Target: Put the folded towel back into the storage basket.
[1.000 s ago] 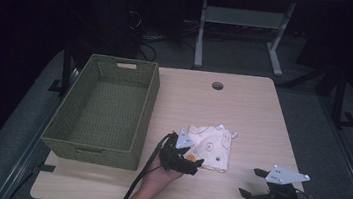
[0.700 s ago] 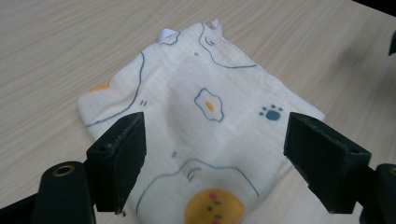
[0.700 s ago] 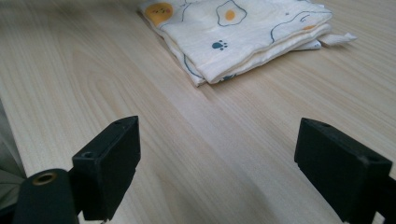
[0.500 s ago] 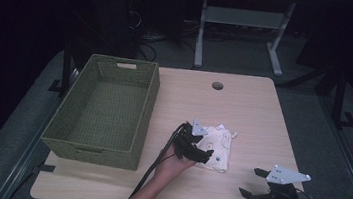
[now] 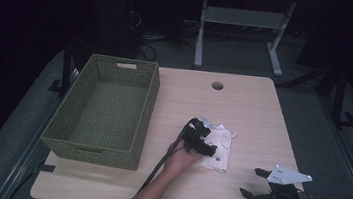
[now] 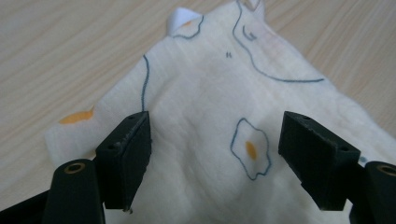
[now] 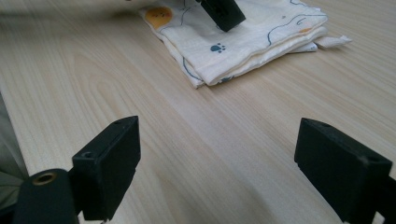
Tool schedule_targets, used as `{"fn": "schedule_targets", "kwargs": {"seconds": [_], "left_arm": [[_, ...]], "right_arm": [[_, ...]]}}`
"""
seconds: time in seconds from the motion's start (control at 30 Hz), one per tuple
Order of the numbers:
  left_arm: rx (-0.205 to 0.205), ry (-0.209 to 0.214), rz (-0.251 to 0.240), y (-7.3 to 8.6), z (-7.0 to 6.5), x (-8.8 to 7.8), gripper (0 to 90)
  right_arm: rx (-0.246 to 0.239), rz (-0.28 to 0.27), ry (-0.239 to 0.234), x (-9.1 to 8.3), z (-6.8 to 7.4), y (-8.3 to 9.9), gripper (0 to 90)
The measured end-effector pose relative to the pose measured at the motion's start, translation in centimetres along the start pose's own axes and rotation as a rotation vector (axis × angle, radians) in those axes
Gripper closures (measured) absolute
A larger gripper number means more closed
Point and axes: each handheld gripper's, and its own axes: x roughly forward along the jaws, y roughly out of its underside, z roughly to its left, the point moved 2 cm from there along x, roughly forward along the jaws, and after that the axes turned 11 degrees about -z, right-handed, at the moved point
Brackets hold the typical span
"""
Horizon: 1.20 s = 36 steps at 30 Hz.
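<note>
A folded white cloth (image 5: 222, 152) printed with eggs and blue lines lies on the wooden table (image 5: 244, 107), right of centre. My left gripper (image 5: 208, 139) hovers low over its left part. In the left gripper view the cloth (image 6: 201, 84) spreads under and between the jaws of that gripper (image 6: 217, 128). They have just been closing a little but stand apart, pads off the fabric. My right gripper (image 5: 250, 182) rests near the front right edge, open, nothing between its jaws (image 7: 219, 135). It faces the cloth (image 7: 252, 42) across bare wood.
A green woven basket (image 5: 152, 92), with nothing inside, stands along the table's left side. A round cable hole (image 5: 217, 85) sits near the far edge. Dark floor and desk legs lie beyond the table.
My left gripper has moved away from the person and to the right, down onto the cloth's left part, and its jaws have narrowed slightly. The right gripper has stayed where it was.
</note>
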Motion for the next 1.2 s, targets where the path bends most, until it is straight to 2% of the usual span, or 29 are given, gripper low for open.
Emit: {"fn": "schedule_targets", "kwargs": {"seconds": [0.03, 0.07, 0.13, 0.23, 0.57, 0.7, 0.87, 1.2], "left_arm": [[0.0, 0.0, 0.0, 0.0, 0.0, 0.0, 27.0], [0.02, -0.016, 0.006, 0.0, -0.1, 0.1, 28.1], [0.034, -0.024, 0.011, 0.0, -0.2, 0.1, 28.9], [0.038, -0.029, 0.011, 0.0, -0.3, 0.1, 30.2], [0.039, -0.045, -0.011, 0.4, -0.1, -0.5, 49.2], [0.049, -0.046, -0.004, 0.4, -0.1, -0.7, 58.0], [0.056, -0.045, 0.002, 0.4, -0.1, -0.8, 64.6], [0.063, -0.048, 0.017, 0.4, -0.2, -1.0, 79.2]], "right_arm": [[0.004, 0.001, 0.001, 0.0, 0.0, 0.0, 14.0], [0.002, 0.001, 0.001, 0.0, 0.0, 0.0, 14.0], [0.002, 0.0, 0.001, 0.0, 0.0, 0.0, 14.0], [0.003, 0.0, 0.001, -0.1, 0.0, 0.0, 14.0], [0.011, -0.012, 0.008, -0.4, -0.1, -0.1, 14.0], [0.012, -0.013, 0.008, -0.4, -0.1, -0.1, 14.0], [0.0, -0.008, 0.002, -0.2, 0.1, -0.1, 14.0], [0.008, -0.009, 0.006, -0.4, 0.0, -0.1, 14.0]]}}
